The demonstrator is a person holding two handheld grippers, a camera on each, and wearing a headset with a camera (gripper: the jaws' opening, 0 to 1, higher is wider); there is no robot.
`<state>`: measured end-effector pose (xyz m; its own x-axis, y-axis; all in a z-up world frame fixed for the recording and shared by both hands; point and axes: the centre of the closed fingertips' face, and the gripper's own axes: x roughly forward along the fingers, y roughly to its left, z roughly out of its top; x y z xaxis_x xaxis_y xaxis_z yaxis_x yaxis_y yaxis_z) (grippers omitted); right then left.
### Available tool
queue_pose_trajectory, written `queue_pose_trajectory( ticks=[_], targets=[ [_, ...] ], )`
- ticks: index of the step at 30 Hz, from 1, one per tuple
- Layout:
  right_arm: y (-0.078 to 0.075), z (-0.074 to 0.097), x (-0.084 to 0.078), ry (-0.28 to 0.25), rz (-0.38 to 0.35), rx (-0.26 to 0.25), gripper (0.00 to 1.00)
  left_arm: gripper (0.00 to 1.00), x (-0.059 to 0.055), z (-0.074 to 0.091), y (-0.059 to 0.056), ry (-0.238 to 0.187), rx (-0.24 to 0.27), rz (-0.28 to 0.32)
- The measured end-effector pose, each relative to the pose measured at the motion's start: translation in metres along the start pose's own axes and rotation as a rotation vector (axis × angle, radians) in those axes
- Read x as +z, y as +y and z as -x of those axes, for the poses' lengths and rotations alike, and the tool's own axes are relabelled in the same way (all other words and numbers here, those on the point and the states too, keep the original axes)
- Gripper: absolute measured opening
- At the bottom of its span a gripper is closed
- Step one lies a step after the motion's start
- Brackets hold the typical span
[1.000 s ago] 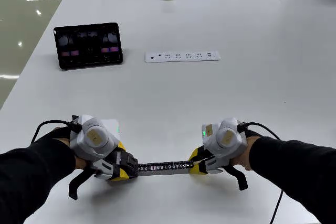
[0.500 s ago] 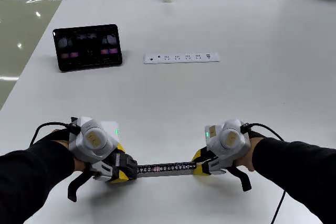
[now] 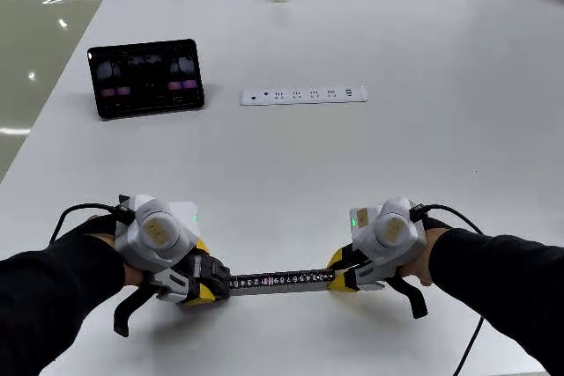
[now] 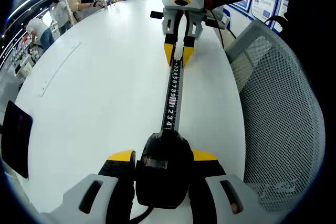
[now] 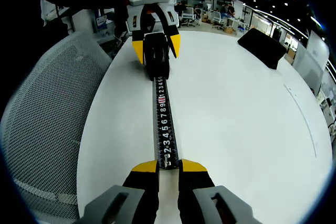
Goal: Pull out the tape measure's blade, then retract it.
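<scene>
Head view puts the work at the lower edge of the frame: the left tongs (image 3: 208,281) are clamped on the black tape measure case (image 3: 214,276) at lower left. The right tongs (image 3: 343,278) pinch the free end of the blade (image 3: 282,280) at lower right, and the blade runs straight between them, low over the white worktop (image 3: 370,156). Right gripper view shows the yellow tips closed narrow on the blade's end at bottom centre, with the numbered strip running up the frame to the case. By my judgement the pull-out is partly done, and the hold on the blade is the weak spot. The tips grip only the very end, so a harder pull or a sideways twist could slip it free and let the spring whip the blade back. A tilt of the case in the left tongs could also kink the strip.
</scene>
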<state>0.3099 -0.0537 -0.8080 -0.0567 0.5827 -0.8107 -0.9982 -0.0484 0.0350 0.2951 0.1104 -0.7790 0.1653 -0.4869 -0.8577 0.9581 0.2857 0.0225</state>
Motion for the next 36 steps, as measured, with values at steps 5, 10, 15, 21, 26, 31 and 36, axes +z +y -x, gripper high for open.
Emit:
queue_pose_trajectory(
  ticks=[5, 10, 15, 21, 26, 31, 36],
  targets=[
    [-0.001, 0.002, -0.001, 0.000, -0.005, -0.002, 0.10, 0.34, 0.000, 0.000, 0.000, 0.000, 0.000, 0.001],
    [-0.002, 0.004, -0.003, 0.001, -0.008, -0.004, 0.10, 0.34, 0.000, 0.000, 0.000, 0.000, 0.000, 0.001],
    [-0.002, 0.005, -0.005, 0.004, -0.005, -0.008, 0.10, 0.34, 0.000, 0.000, 0.001, -0.001, 0.000, 0.001],
    [-0.003, 0.006, -0.007, 0.006, -0.007, -0.010, 0.10, 0.34, 0.000, 0.000, 0.001, 0.000, 0.000, 0.001],
    [-0.003, 0.007, -0.009, 0.006, -0.008, -0.011, 0.10, 0.34, 0.000, 0.000, 0.002, 0.000, 0.001, 0.003],
    [-0.004, 0.007, -0.010, 0.006, -0.010, -0.013, 0.10, 0.34, 0.000, 0.001, 0.002, 0.000, 0.000, 0.002],
    [-0.004, 0.008, -0.012, 0.008, 0.002, -0.015, 0.09, 0.34, 0.000, 0.001, 0.003, 0.000, 0.001, 0.002]
  ],
)
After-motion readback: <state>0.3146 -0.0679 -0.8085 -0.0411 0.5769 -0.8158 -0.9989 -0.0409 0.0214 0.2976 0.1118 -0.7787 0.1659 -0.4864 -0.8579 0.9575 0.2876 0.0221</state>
